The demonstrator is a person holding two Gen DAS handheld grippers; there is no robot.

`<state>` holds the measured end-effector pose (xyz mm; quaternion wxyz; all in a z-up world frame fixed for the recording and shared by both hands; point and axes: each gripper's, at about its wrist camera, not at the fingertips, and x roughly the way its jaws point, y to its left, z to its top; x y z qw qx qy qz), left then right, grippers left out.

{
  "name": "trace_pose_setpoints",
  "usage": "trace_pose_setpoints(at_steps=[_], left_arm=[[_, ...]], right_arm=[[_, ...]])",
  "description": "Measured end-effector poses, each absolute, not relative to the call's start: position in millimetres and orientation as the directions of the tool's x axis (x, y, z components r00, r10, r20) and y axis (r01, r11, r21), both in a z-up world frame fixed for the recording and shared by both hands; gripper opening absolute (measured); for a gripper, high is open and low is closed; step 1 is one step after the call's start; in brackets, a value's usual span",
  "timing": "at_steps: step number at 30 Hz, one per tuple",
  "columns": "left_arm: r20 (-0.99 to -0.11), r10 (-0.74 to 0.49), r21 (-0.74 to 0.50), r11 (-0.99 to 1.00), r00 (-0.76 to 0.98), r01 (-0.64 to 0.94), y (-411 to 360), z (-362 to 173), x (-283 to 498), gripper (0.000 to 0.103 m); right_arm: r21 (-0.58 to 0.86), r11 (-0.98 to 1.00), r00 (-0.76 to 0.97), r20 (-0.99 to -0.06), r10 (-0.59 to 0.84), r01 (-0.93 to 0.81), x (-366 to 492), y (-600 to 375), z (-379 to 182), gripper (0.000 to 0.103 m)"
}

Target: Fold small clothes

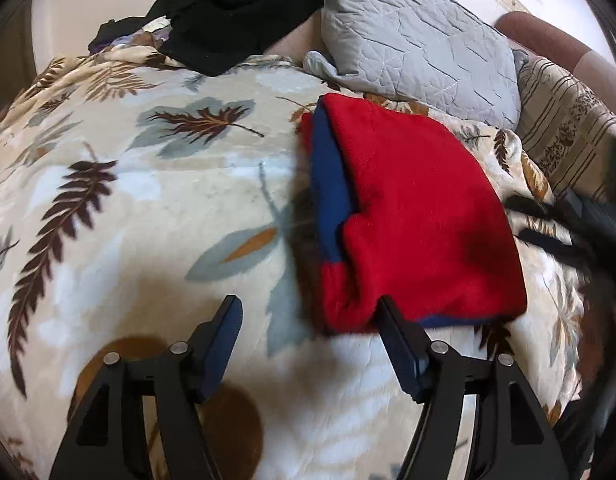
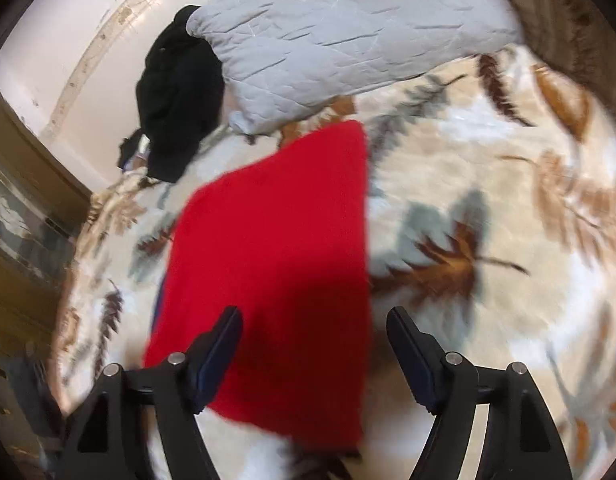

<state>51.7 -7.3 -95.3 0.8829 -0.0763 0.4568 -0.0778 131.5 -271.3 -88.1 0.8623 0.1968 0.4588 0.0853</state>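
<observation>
A small red garment with a blue lining (image 1: 411, 216) lies folded on the leaf-patterned blanket (image 1: 148, 200). In the right wrist view the red garment (image 2: 276, 264) shows as a flat red rectangle on the blanket (image 2: 487, 220). My left gripper (image 1: 309, 312) is open and empty, just in front of the garment's near left corner. My right gripper (image 2: 313, 326) is open and empty, hovering over the garment's near edge. The right gripper also shows blurred at the right edge of the left wrist view (image 1: 547, 224).
A grey quilted pillow (image 1: 415, 48) lies behind the garment, also seen in the right wrist view (image 2: 347, 36). A black pile of clothes (image 1: 228, 12) sits at the back left of the bed. A striped cushion (image 1: 563, 128) is at the right.
</observation>
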Motion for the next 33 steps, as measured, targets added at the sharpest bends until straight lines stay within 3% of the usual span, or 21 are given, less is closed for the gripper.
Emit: trace_pose_setpoints(at_steps=[3, 4, 5, 7, 10, 14, 16, 21, 23, 27, 33], left_arm=[[-0.794, -0.212, -0.211, 0.975, 0.570, 0.069, 4.7, -95.4, 38.0, 0.070], [-0.796, -0.214, -0.212, 0.975, 0.566, 0.070, 7.6, -97.5, 33.4, 0.070], [-0.799, -0.215, -0.213, 0.974, 0.562, 0.070, 9.7, -99.4, 30.4, 0.070], [-0.800, -0.212, -0.218, 0.974, 0.562, 0.058, 14.7, -102.7, 23.9, 0.070], [-0.806, -0.218, -0.228, 0.972, 0.551, 0.052, 15.9, -107.4, 25.8, 0.070], [-0.788, -0.224, -0.231, 0.971, 0.574, 0.061, 18.2, -98.8, 22.3, 0.070], [-0.784, -0.217, -0.230, 0.972, 0.581, 0.053, 18.7, -94.3, 24.4, 0.070], [-0.774, -0.201, -0.230, 0.973, 0.600, 0.029, 16.8, -83.7, 28.3, 0.075], [-0.770, -0.184, -0.218, 0.976, 0.610, 0.019, 13.5, -79.6, 29.1, 0.076], [-0.770, -0.149, -0.178, 0.984, 0.620, 0.015, 6.5, -70.3, 27.1, 0.076], [-0.736, -0.072, -0.106, 0.994, 0.673, -0.009, 2.7, -51.4, 16.3, 0.086]], right_arm=[[0.528, 0.845, 0.473, -0.768, 0.433, 0.084, 178.2, -286.5, -118.8, 0.077], [0.600, 0.795, 0.420, -0.745, 0.518, 0.085, 189.1, -287.6, -130.0, 0.062], [0.605, 0.794, 0.389, -0.748, 0.538, 0.065, 195.2, -282.8, -130.8, 0.057], [0.461, 0.886, 0.388, -0.809, 0.441, -0.045, 196.8, -262.5, -109.1, 0.044], [0.360, 0.931, 0.385, -0.853, 0.352, -0.056, 205.8, -262.5, -101.0, 0.043], [0.345, 0.936, 0.427, -0.838, 0.341, -0.070, 199.5, -262.4, -103.5, 0.047], [0.308, 0.951, 0.464, -0.838, 0.287, -0.030, 186.1, -263.0, -100.0, 0.068], [0.229, 0.972, 0.623, -0.754, 0.208, -0.046, 130.7, -251.8, -61.2, 0.069], [0.237, 0.965, 0.661, -0.707, 0.253, -0.116, 106.4, -237.2, -53.1, 0.073], [0.200, 0.964, 0.524, -0.810, 0.262, -0.173, 113.3, -223.5, -92.5, 0.079], [0.178, 0.968, 0.633, -0.733, 0.249, -0.175, 92.4, -222.8, -54.9, 0.079]])
